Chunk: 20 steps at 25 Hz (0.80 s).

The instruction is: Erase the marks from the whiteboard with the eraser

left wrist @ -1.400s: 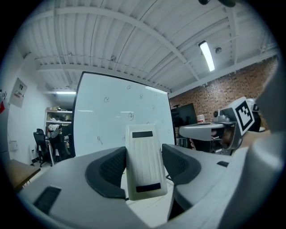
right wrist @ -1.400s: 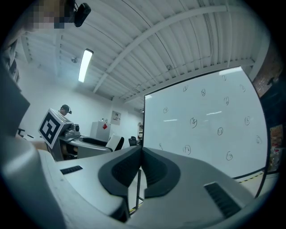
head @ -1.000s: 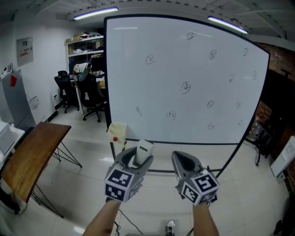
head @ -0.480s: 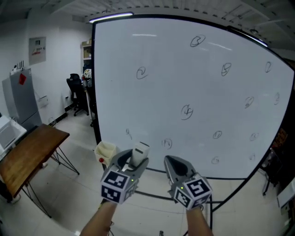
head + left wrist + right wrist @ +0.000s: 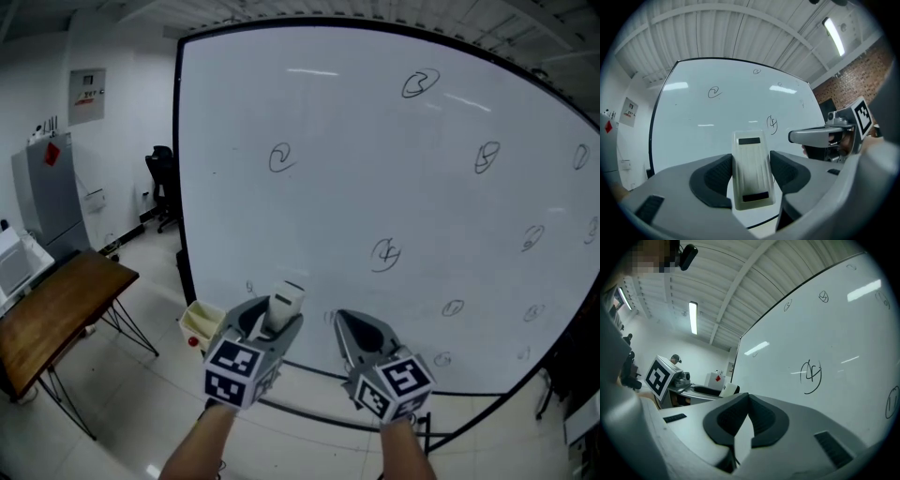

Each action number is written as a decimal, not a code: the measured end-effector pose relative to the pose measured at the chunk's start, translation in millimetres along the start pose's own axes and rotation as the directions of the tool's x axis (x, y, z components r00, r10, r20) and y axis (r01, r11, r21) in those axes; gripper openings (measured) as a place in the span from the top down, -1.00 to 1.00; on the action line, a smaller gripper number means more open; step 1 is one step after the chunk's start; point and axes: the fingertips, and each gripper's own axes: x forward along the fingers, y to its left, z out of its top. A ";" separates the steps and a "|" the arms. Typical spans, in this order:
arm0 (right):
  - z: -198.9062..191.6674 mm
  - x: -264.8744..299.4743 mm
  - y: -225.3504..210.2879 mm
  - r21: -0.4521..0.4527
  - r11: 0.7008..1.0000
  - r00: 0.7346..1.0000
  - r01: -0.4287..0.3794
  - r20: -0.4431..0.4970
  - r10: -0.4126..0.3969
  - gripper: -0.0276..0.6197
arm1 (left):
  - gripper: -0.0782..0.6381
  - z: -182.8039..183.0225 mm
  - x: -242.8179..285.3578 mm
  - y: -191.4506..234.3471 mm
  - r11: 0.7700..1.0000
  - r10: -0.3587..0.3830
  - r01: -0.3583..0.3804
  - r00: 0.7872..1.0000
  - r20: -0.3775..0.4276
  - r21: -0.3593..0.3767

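Eraser [image 5: 751, 171]: a pale, ribbed block with a dark strip at each end, clamped between the jaws of the left gripper [image 5: 270, 319]. Its long axis runs along the jaws, pointing up and away from the person toward the whiteboard [image 5: 375, 169]. The far end of the eraser sticks out beyond the fingertips. The two dark pads press against its long sides, so the jaws stand only as far apart as the eraser is wide. In the head view the eraser sits in front of the board's lower edge, left of centre. No view shows whether it touches the surface.

The right gripper [image 5: 361, 328] is held just beside the left one at about the same height, also aimed at the board. Its jaws are together, with the tips meeting and nothing between them.

The whiteboard fills most of the head view. Small scribbled marks are scattered over it, including a round one [image 5: 385, 254] above the two grippers, one at upper left [image 5: 281, 157] and one near the top [image 5: 420, 83]. More marks trail down the right side.

A cream bin [image 5: 202, 323] stands at the foot of the board on the left. A wooden bench [image 5: 56, 309] on thin metal legs stands farther left, well apart from the board. A grey cabinet [image 5: 47, 192] and a black office chair [image 5: 161, 183] stand behind it.
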 end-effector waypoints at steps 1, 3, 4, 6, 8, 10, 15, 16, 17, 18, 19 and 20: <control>-0.2 3.0 -2.5 -0.005 1.000 1.000 0.003 -0.001 -0.003 0.94 | 0.07 -0.1 3.4 1.7 1.000 -0.004 0.004 1.000 0.002 0.003; -0.1 8.2 -7.6 -0.007 1.000 1.000 0.024 -0.002 -0.024 0.94 | 0.07 0.4 10.4 6.9 1.000 -0.019 0.018 1.000 0.011 0.013; 0.5 10.6 -9.1 -0.008 0.999 0.999 0.037 -0.005 -0.037 0.94 | 0.07 2.6 13.9 10.4 1.000 -0.026 0.026 0.999 0.021 0.012; 3.5 16.5 -9.4 -0.023 0.998 0.998 0.059 -0.014 -0.059 0.94 | 0.07 9.5 19.7 16.6 0.999 -0.047 0.047 0.998 0.048 -0.006; 9.7 23.0 -9.2 -0.035 0.996 0.997 0.081 -0.011 -0.082 0.94 | 0.07 15.9 23.4 22.5 0.998 -0.067 0.067 0.996 0.058 -0.005; 17.6 30.2 -8.2 -0.038 0.995 0.995 0.095 -0.002 -0.095 0.94 | 0.07 22.0 26.5 31.3 0.997 -0.071 0.070 0.996 0.061 0.020; 32.7 46.1 -4.2 -0.062 0.994 0.996 0.086 0.014 -0.086 0.94 | 0.07 42.2 41.1 51.5 0.996 -0.078 0.073 0.993 0.085 0.059; 36.0 49.3 -2.7 -0.072 0.994 0.997 0.082 0.013 -0.081 0.94 | 0.07 50.5 43.5 55.7 0.996 -0.074 0.068 0.992 0.100 0.066; 39.7 51.8 -1.8 -0.084 0.993 0.997 0.082 0.011 -0.081 0.94 | 0.07 60.1 45.1 59.7 0.995 -0.069 0.061 0.991 0.118 0.074; 43.9 53.8 -2.0 -0.095 0.992 0.996 0.086 0.010 -0.086 0.94 | 0.07 71.0 46.4 63.5 0.995 -0.063 0.052 0.988 0.138 0.084; 48.8 56.0 -3.4 -0.105 0.990 0.996 0.092 0.014 -0.091 0.94 | 0.07 83.1 47.7 67.7 0.994 -0.056 0.040 0.986 0.158 0.099; 54.6 58.8 -5.6 -0.113 0.989 0.995 0.097 0.021 -0.095 0.94 | 0.07 95.9 49.5 72.6 0.993 -0.047 0.027 0.983 0.178 0.116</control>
